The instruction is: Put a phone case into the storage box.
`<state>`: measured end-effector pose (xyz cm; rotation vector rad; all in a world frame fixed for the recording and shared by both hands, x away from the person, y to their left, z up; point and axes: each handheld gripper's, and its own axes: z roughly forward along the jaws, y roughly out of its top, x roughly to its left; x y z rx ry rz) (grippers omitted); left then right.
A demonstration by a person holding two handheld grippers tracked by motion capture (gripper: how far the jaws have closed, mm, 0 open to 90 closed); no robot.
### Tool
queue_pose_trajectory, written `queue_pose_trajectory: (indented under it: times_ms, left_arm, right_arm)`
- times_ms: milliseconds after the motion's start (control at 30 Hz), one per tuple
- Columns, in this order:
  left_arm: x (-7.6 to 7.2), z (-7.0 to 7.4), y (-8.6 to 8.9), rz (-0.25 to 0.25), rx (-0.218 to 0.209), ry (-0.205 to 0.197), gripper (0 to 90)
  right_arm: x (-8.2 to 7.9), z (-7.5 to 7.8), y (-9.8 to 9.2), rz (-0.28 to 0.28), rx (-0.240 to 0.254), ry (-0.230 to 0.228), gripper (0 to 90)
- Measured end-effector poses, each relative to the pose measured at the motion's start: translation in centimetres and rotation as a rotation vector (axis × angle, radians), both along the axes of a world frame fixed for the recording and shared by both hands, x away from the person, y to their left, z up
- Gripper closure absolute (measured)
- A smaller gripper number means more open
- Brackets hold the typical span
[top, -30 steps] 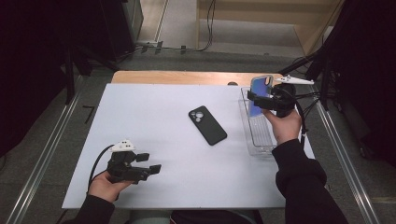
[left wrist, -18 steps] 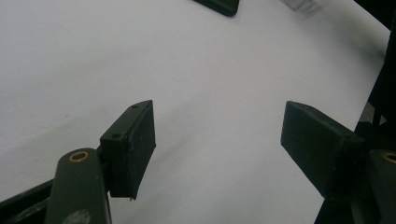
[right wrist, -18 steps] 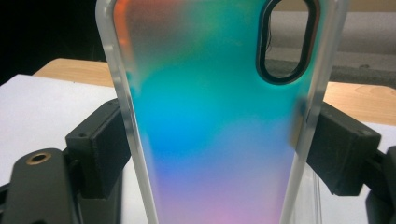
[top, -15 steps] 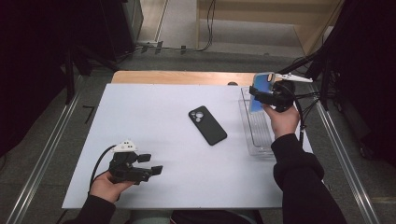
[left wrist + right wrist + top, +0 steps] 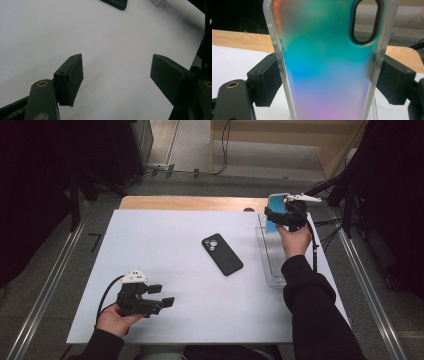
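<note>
A person is sitting at a white table [image 5: 165,245], a two-jaw gripper in each hand. The right gripper [image 5: 276,217] is pinching a see-through phone case [image 5: 324,62] by its long edges, holding it upright above the far end of a clear plastic tray [image 5: 270,265] at the table's right side. The case is shimmering green, blue and pink. A black phone [image 5: 222,254] is lying face down near the table's middle. The left gripper [image 5: 162,295] is resting low at the near left corner, jaws spread with nothing between them.
</note>
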<state>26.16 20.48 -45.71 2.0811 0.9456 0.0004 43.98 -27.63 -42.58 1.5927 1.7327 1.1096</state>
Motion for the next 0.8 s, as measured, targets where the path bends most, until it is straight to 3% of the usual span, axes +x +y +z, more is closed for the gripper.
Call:
queue_pose_trajectory:
  times_ms: [133,267,433,667,800]
  left_arm:
    - [-0.2,0.1,0.1,-0.003,-0.005,-0.003,27.0]
    - [-0.2,0.2,0.2,-0.007,-0.007,-0.003,27.0]
    - [-0.2,0.1,0.0,-0.012,-0.009,0.002,27.0]
    - [-0.2,0.1,-0.1,-0.016,-0.009,-0.002,27.1]
    - [-0.2,0.1,-0.1,-0.011,-0.012,-0.002,27.0]
  right_arm:
    - [1.1,-0.7,0.0,-0.027,-0.007,0.02,14.0]
    - [2.1,-1.6,0.1,-0.032,0.026,0.059,14.0]
    - [3.1,-2.3,0.6,-0.063,0.03,0.083,13.6]
    - [4.0,-2.8,0.6,-0.081,0.028,0.083,13.6]
    - [4.4,-3.2,0.7,-0.086,0.002,0.091,13.6]
